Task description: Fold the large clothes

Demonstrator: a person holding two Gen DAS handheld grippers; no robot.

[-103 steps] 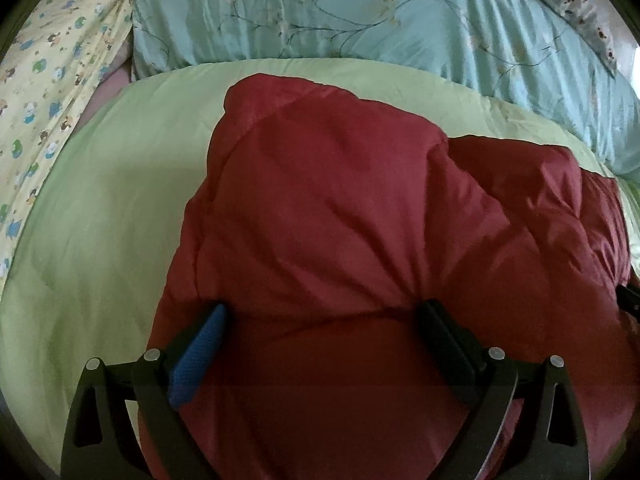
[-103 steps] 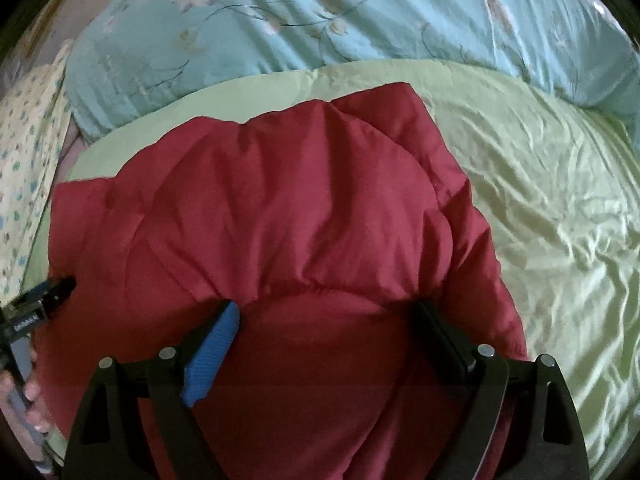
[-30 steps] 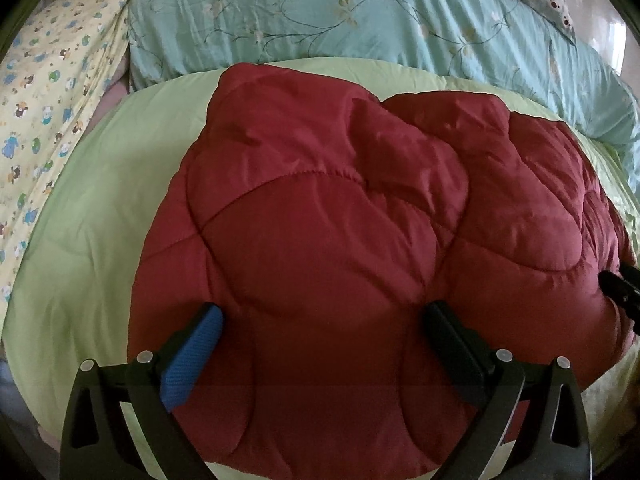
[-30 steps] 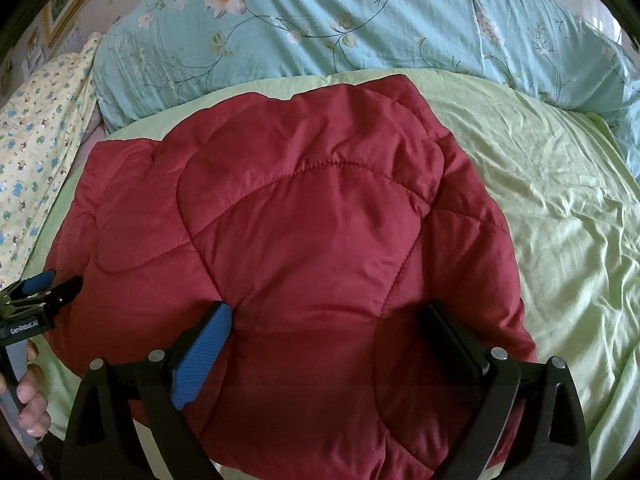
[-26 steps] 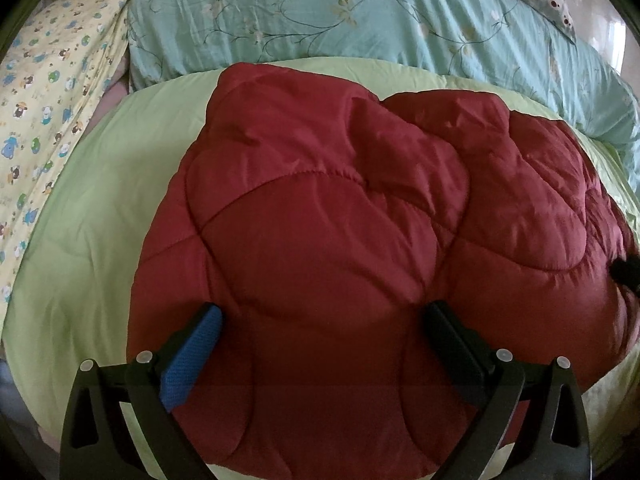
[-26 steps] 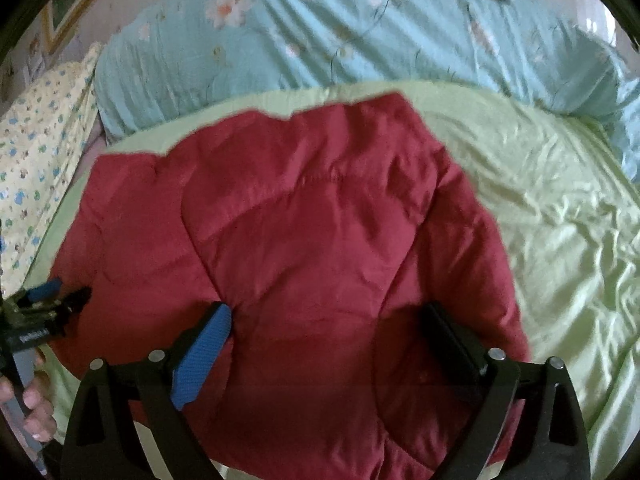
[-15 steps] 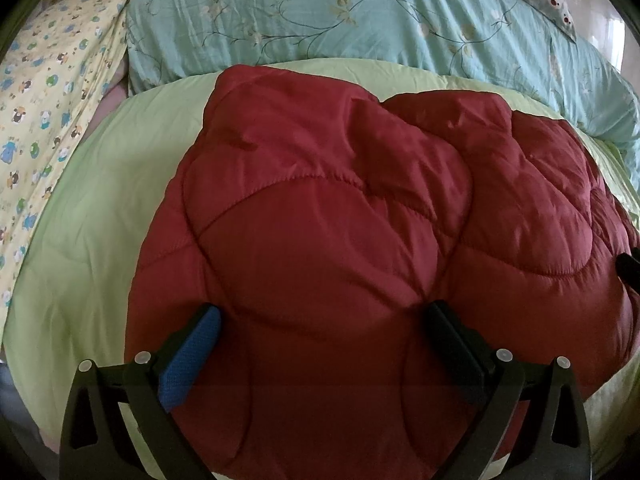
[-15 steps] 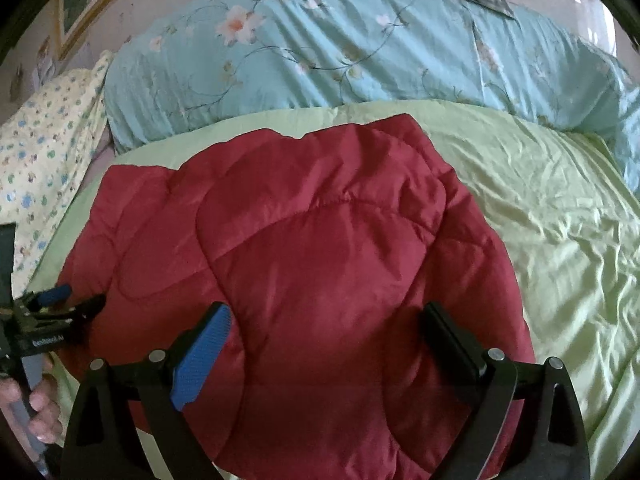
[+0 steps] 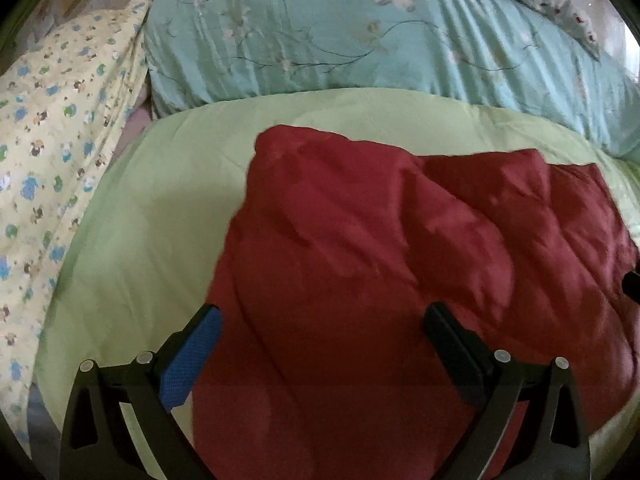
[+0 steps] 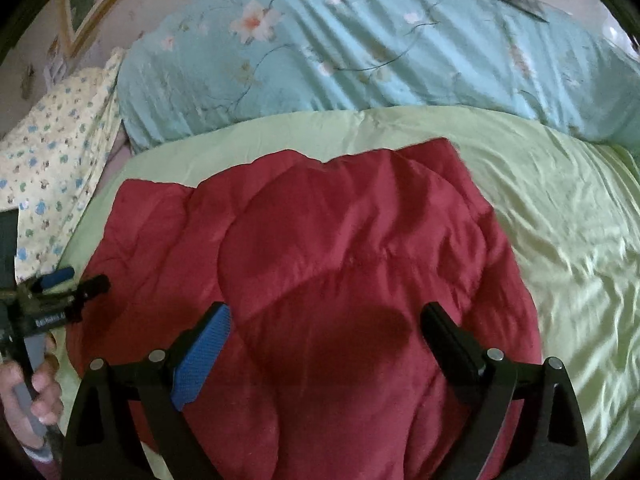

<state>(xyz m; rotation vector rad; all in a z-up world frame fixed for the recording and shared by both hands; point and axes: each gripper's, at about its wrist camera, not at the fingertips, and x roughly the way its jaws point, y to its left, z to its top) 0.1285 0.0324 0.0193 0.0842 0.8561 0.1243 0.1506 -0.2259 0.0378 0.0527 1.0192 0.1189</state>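
Roughly mid-task, by my read. Nearest: left gripper (image 9: pixel 320 332) fingers spread wide, red fabric showing between them; can't tell if they touch it, nothing pinched. Right gripper (image 10: pixel 326 330) same: spread wide over the near part of the bundle, holding nothing. In the right view the left tool appears side-on at the left edge, a person's hand (image 10: pixel 28 392) on its grip.

Red quilted garment (image 10: pixel 320 272) lies on the green bedsheet (image 10: pixel 560 208), already reduced to a compact, puffy block, near edge running under both cameras. Left view shows one thick layer lapped over another, with a ridge running diagonally across the middle. Top corners are uneven and lumpy, not squared. Padded stuff, so I'd expect it to spring back.

Left to do, as a guess: at least one more fold or a flatten-and-square pass.

Behind the sheet: light blue floral duvet (image 9: pixel 380 48) bunched across the back, yellow patterned cloth (image 9: pixel 52 128) at far left.
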